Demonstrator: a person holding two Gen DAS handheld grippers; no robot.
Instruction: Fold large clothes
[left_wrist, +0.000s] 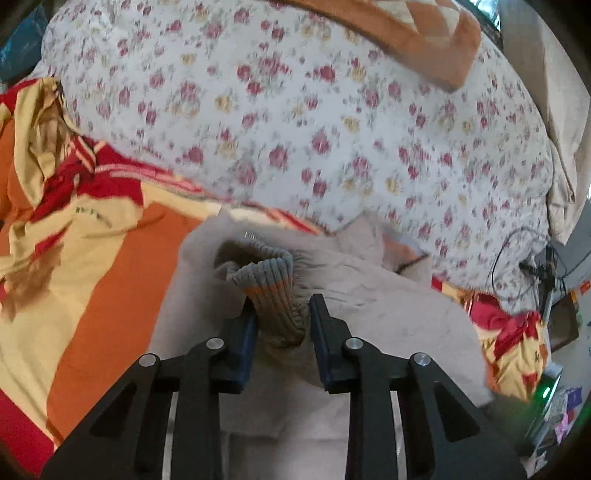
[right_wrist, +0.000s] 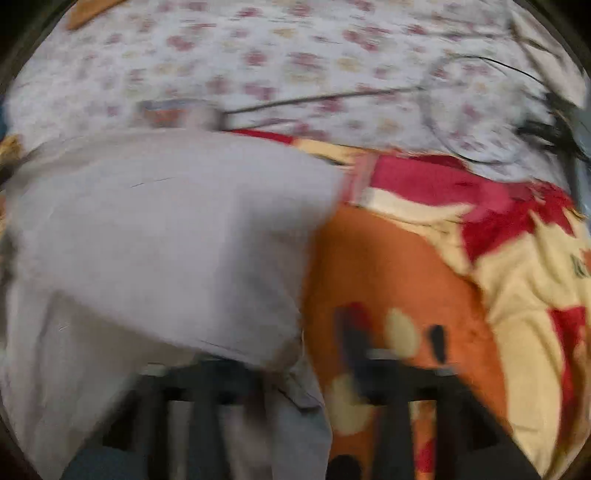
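Your left gripper (left_wrist: 282, 317) is pinching the ribbed cuff (left_wrist: 271, 291) of the pale sweater (left_wrist: 388, 325), a grey knit band with an orange stripe, bunched up between the two blue pads, which press on it from both sides. The sweater itself lies spread on the orange, yellow and red blanket (left_wrist: 96, 280), its body running toward the right of the left wrist view and its near edge passing under your gripper. Beyond it, on the far side, sits the flowered quilt (left_wrist: 295, 122), with a brown folded cloth (left_wrist: 417, 40) at the far right on top of it, and a black cable (left_wrist: 517, 254) trails at the right edge of the quilt. The right wrist view is badly blurred. There the sweater (right_wrist: 159, 240) fills the left half, with the blanket (right_wrist: 388, 266) to its right and the quilt (right_wrist: 295, 55) across the far side. Your right gripper (right_wrist: 295, 391) shows only as dark smeared shapes at the near edge, with the sweater's hem draped over its left finger; whether its tongs are spread or pinching the cloth, you cannot tell from this view.
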